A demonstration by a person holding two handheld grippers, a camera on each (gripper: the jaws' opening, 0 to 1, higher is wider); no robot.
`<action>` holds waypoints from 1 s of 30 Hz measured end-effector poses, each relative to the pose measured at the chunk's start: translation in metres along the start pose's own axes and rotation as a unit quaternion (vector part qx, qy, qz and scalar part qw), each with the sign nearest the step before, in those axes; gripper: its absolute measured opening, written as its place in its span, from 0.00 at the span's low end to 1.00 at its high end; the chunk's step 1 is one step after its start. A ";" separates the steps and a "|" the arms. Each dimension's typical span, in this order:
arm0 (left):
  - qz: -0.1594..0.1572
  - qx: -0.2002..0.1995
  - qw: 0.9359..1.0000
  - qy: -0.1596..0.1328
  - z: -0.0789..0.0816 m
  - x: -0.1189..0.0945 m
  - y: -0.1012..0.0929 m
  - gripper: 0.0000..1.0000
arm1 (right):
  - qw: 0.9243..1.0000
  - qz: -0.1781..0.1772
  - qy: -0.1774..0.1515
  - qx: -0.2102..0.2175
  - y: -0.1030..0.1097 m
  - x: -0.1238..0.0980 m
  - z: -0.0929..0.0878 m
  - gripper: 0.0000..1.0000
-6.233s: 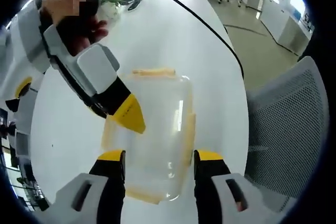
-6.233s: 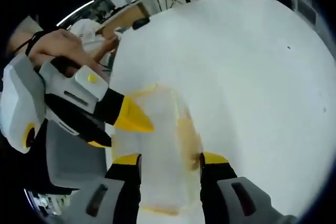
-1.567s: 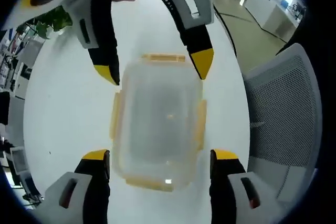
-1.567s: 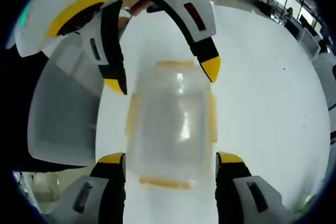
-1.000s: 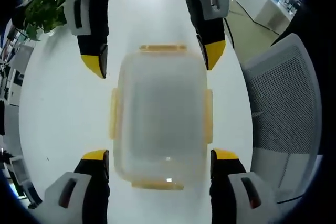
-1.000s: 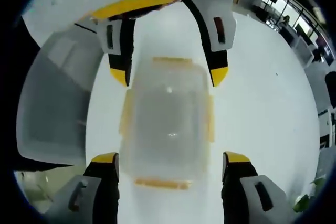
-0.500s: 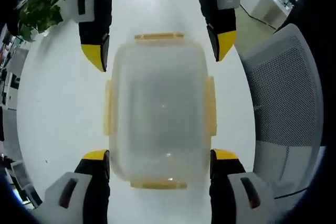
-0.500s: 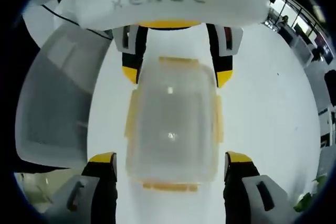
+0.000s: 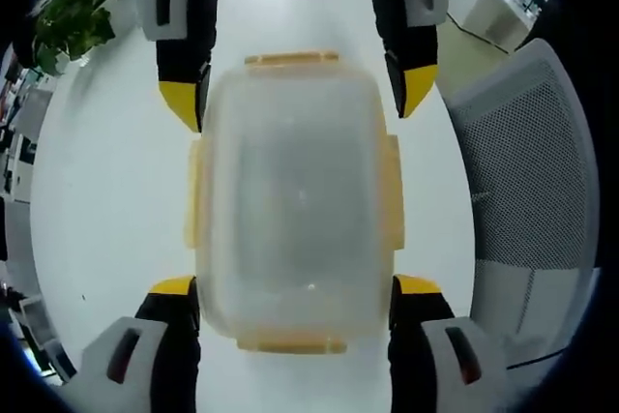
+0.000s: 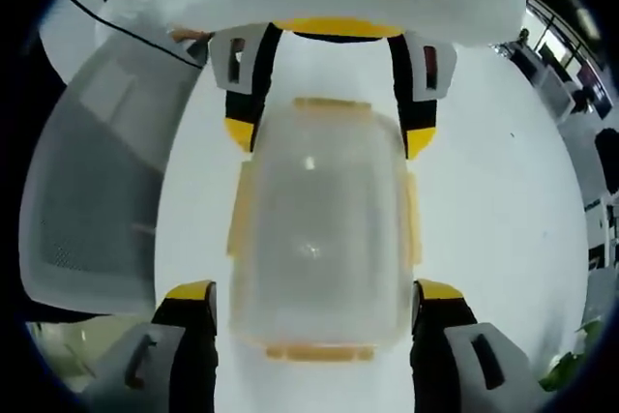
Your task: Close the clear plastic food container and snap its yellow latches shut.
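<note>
In the left gripper view, a leafy plant [image 9: 70, 9] sits at the far left edge of a white table [image 9: 106, 200]. The clear container [image 9: 295, 202] lies flat in the middle of the table with its lid on and a yellow latch [image 9: 192, 204] on each of its four sides. The left gripper [image 9: 295, 289] comes up from the bottom with its jaws spread apart, one yellow tip at each near corner of the container, just beside the walls; whether they touch cannot be told. At the far end, the right gripper [image 9: 298, 94] reaches in from the top, its jaws also spread, the yellow tips flanking the far corners. To the right of the table stands a grey mesh chair [image 9: 527, 181].

In the right gripper view, the mesh chair [image 10: 92, 181] fills the left side. The container [image 10: 319, 234] lies lengthwise on the table [image 10: 493, 191], its latches [image 10: 237, 215] sticking out along the sides and ends. The right gripper [image 10: 317, 292] rises from the bottom with its jaws apart on either side of the near end. Opposite, the left gripper [image 10: 329, 137] points down from the top, its jaws apart around the far end. Neither gripper is clamped on anything. Whether the latches are snapped down cannot be told.
</note>
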State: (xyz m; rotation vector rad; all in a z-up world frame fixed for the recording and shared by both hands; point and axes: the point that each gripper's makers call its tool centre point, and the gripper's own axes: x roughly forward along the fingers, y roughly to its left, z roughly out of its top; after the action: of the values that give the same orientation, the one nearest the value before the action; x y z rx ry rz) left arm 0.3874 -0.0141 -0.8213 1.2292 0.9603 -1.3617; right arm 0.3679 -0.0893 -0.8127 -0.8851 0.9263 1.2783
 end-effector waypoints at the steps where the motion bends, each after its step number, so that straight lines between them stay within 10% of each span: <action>1: 0.001 0.000 1.000 0.000 0.000 0.001 0.000 0.81 | 1.000 0.000 -0.001 0.001 0.000 0.000 0.000 0.82; 30: 0.008 -0.057 0.998 -0.004 -0.001 0.006 -0.011 0.83 | 0.999 0.002 -0.014 -0.035 0.000 0.004 0.000 0.77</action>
State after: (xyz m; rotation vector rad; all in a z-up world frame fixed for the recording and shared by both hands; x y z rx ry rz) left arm 0.3775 -0.0125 -0.8278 1.1420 1.0063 -1.2818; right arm 0.3681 -0.0880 -0.8162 -0.9177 0.8654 1.3317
